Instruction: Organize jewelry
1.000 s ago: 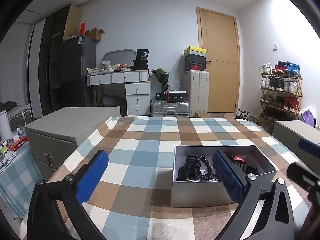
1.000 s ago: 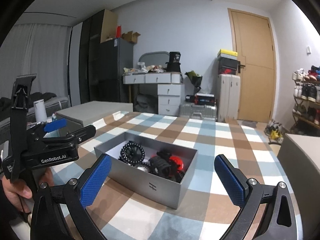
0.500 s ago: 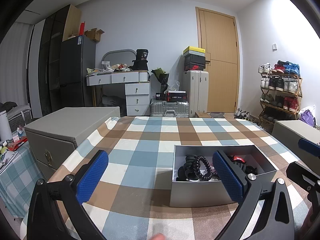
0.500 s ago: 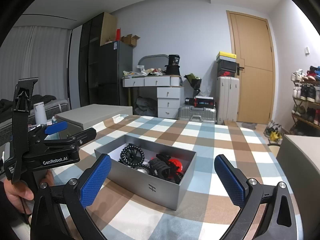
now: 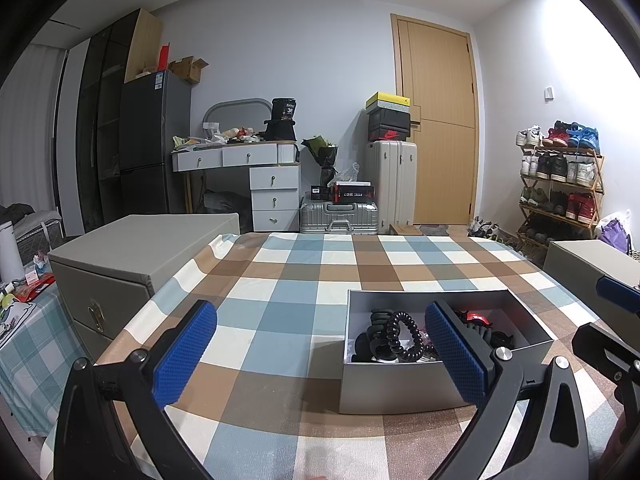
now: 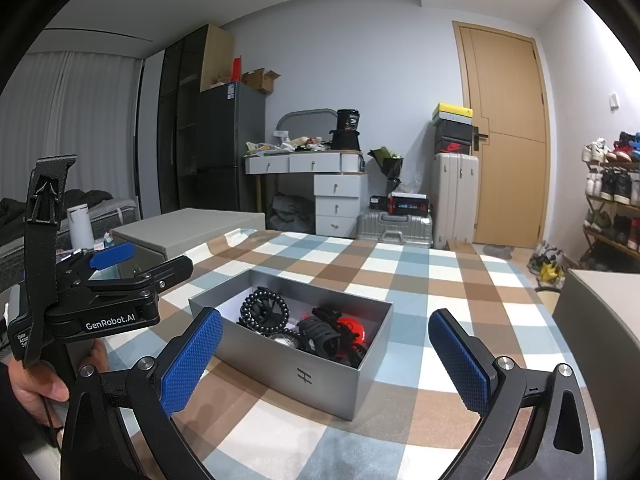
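1. My left gripper (image 5: 320,356) has its jaws spread wide and holds nothing. It hangs above the checked tablecloth (image 5: 288,292), with its right blue pad (image 5: 454,354) overlapping the near left part of the box in that view.
2. My right gripper (image 6: 326,356) is likewise spread wide and empty, with the box framed between its fingers.
3. The grey box (image 6: 304,376) sits open on the cloth, no lid on it. It is angled to the right wrist view and square-on to the left wrist view (image 5: 400,386).
4. The jewelry is all inside the box: black bead bracelet (image 6: 264,312) at the left end, standing up against the heap, and a black claw clip (image 6: 322,334) in the middle.
5. Also in there is a red round piece (image 6: 352,330) toward the right; I can't tell what it is. Nothing lies loose on the cloth around the box.
6. In the right wrist view my left hand (image 6: 34,384) grips the other gripper's handle at the table's left edge.
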A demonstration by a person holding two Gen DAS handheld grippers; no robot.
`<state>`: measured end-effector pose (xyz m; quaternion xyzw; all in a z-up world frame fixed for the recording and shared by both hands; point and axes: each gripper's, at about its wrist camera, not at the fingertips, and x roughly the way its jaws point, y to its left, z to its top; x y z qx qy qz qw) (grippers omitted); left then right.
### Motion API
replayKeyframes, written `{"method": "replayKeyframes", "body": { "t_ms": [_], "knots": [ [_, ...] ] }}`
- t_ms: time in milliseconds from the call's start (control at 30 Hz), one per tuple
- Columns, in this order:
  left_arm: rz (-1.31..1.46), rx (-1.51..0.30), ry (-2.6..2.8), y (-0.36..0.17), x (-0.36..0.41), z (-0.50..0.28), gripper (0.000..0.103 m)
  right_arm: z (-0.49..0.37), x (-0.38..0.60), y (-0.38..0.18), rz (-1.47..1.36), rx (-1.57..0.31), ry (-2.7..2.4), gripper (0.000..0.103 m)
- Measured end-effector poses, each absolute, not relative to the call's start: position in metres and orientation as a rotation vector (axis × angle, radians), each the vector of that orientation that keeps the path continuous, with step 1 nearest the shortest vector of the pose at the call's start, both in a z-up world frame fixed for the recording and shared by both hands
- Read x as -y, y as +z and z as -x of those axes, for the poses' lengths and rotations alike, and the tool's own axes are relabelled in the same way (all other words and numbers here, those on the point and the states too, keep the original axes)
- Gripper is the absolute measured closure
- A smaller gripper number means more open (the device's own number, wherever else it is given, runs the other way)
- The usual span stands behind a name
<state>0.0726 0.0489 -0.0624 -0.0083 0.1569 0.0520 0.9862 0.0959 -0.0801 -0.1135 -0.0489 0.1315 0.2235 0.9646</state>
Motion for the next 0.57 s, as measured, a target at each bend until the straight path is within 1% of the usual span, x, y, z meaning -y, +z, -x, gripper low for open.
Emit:
{"method": "replayKeyframes", "body": {
  "t_ms": [567],
  "knots": [
    [0.015, -0.317, 0.092, -0.0635, -0.0474, -0.0746, 0.001, -0.0959, 0.0801, -0.1136, 0.099, -0.266, 0.452, 0.0]
  ]
}}
